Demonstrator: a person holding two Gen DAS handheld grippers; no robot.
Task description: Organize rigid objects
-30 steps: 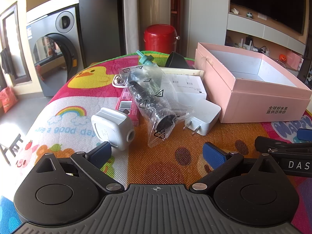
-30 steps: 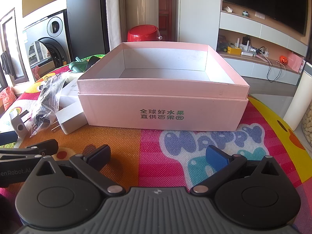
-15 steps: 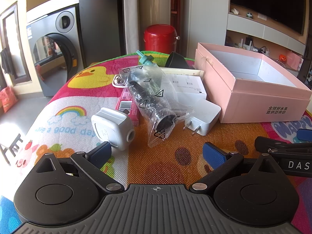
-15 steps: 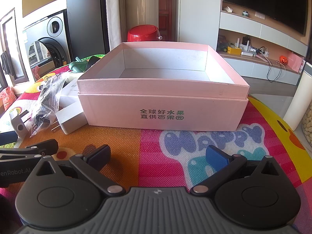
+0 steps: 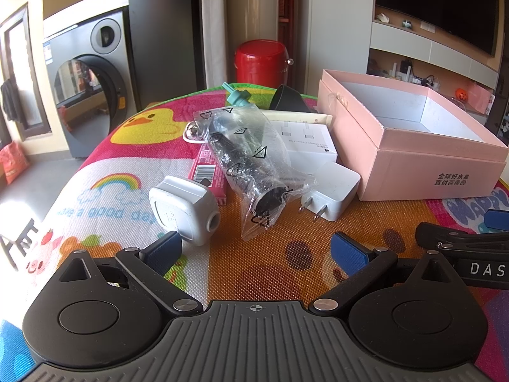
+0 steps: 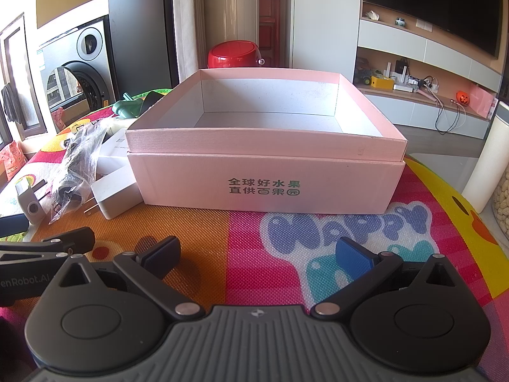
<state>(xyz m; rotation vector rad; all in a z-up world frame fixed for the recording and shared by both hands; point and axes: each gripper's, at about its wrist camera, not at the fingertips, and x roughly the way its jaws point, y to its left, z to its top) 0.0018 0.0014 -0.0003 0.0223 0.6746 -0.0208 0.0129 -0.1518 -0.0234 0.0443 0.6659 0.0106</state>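
Note:
An open, empty pink box (image 5: pixel 410 159) stands on the colourful mat, also straight ahead in the right wrist view (image 6: pixel 264 175). Left of it lies a pile: a white plug adapter (image 5: pixel 183 208), a black item in a clear plastic bag (image 5: pixel 251 162), a white charger (image 5: pixel 334 191), a white carton (image 5: pixel 305 146), a pink pack (image 5: pixel 208 172) and a teal item (image 5: pixel 238 97). My left gripper (image 5: pixel 256 248) is open and empty, just short of the adapter. My right gripper (image 6: pixel 257 253) is open and empty, in front of the box.
A red pot (image 5: pixel 262 62) stands behind the table, a washing machine (image 5: pixel 92 76) to the far left. A white container (image 6: pixel 490 156) stands at the right table edge. A black curved object (image 5: pixel 288 98) lies behind the pile.

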